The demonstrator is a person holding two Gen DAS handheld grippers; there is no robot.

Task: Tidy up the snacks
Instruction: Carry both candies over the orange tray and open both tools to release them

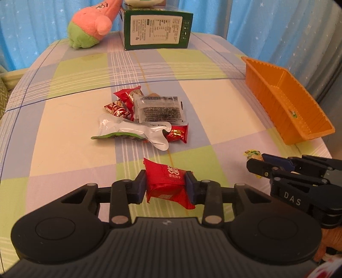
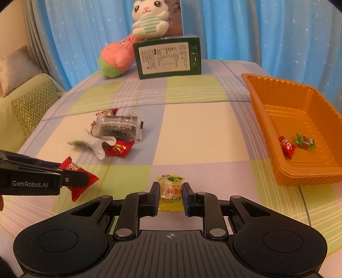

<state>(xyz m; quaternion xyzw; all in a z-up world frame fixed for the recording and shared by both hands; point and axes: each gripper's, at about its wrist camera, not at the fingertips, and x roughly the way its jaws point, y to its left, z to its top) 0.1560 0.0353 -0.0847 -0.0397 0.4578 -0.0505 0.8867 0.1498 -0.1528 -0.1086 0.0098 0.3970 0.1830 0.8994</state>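
Note:
My left gripper (image 1: 165,186) is shut on a red snack packet (image 1: 168,181) with white print, held just above the checked tablecloth; the same packet (image 2: 78,176) shows at the left of the right wrist view. My right gripper (image 2: 170,193) is shut on a small yellow candy (image 2: 170,191), whose end (image 1: 253,154) peeks past its fingers in the left wrist view. A pile of snacks (image 1: 147,115) lies mid-table: red packets, a clear dark-filled pack, a white pouch. The orange tray (image 2: 265,111) at the right holds a red candy (image 2: 287,146) and a green-wrapped candy (image 2: 305,142).
A green box (image 2: 168,57) stands at the far edge with a white plush rabbit (image 2: 149,20) on top and a pink and green plush toy (image 2: 116,57) beside it. Blue curtains hang behind. A green sofa (image 2: 27,104) sits left of the table.

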